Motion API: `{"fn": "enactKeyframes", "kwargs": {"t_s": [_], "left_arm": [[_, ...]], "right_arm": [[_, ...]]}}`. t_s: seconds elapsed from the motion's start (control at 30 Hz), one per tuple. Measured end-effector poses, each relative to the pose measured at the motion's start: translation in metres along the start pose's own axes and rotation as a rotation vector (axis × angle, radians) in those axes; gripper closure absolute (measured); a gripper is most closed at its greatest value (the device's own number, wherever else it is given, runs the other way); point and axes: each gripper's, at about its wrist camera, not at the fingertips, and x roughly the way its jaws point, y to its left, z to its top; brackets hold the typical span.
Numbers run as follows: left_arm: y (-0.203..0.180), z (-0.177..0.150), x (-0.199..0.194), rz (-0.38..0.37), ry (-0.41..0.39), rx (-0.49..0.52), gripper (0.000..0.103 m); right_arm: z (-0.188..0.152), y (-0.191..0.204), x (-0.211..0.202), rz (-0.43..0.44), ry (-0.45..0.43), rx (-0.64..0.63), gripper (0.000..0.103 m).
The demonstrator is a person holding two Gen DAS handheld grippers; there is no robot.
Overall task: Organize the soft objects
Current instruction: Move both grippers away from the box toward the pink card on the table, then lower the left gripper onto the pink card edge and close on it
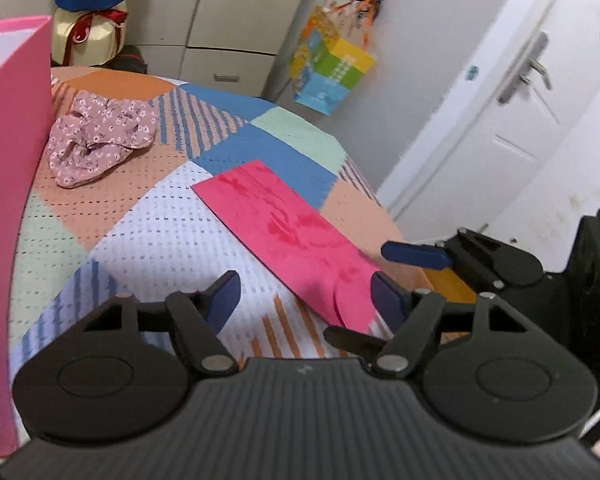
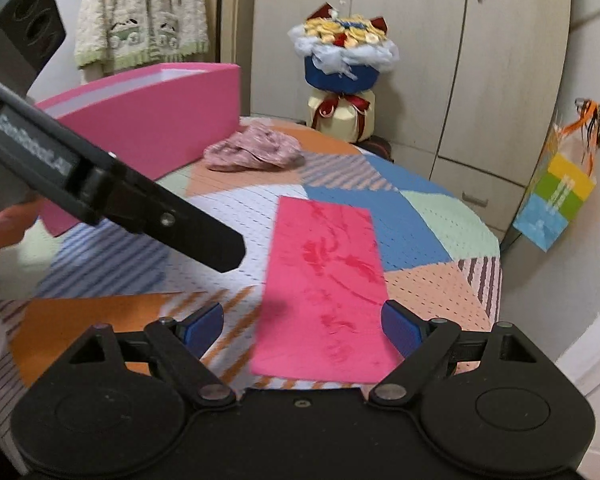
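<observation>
In the left wrist view, the left gripper (image 1: 305, 298) was held agape and empty over the table's (image 1: 140, 232) near edge; the floral cloth (image 1: 100, 138) lay beside the pink box (image 1: 8, 184). In the right wrist view, the right gripper (image 2: 302, 326) was spread wide, with nothing gripped, above the pink sheet's (image 2: 324, 284) near end.

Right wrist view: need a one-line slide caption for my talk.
Open right gripper above a pink sheet on the patchwork tablecloth; floral cloth beside the pink box.

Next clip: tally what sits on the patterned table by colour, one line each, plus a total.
Pink box: 1
Bright pink flat sheet: 1
Mauve floral cloth, crumpled: 1
Total: 3

The cloth lies beside the box, not inside it. Both grippers hover over the patterned tablecloth with jaws open and empty.
</observation>
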Motion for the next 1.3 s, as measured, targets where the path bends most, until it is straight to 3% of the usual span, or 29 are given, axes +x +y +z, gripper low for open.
{"fn": "enactKeyframes", "kwargs": {"t_s": [0.47, 0.63, 0.8, 0.9, 1.23, 1.3], "left_arm": [[0.003, -0.003, 0.041, 0.071, -0.04, -0.056, 0.045], [0.005, -0.006, 0.041, 0.076, -0.052, -0.073, 0.045], [0.008, -0.005, 0.043, 0.072, -0.064, -0.13, 0.045], [0.01, -0.006, 0.044, 0.048, -0.064, -0.161, 0.045], [0.003, -0.003, 0.052, 0.059, -0.1, -0.228, 0.045], [0.003, -0.005, 0.053, 0.064, -0.112, -0.244, 0.055]], "right_arm": [[0.0, -0.031, 0.031, 0.074, 0.048, 0.055, 0.01], [0.0, -0.036, 0.039, 0.076, 0.056, 0.077, 0.0], [0.003, -0.039, 0.043, 0.069, 0.06, 0.089, 0.0], [0.002, -0.044, 0.04, 0.051, 0.039, 0.138, 0.01], [-0.007, -0.057, 0.031, 0.119, -0.023, 0.295, 0.01], [-0.008, -0.057, 0.029, 0.159, -0.024, 0.32, 0.01]]}}
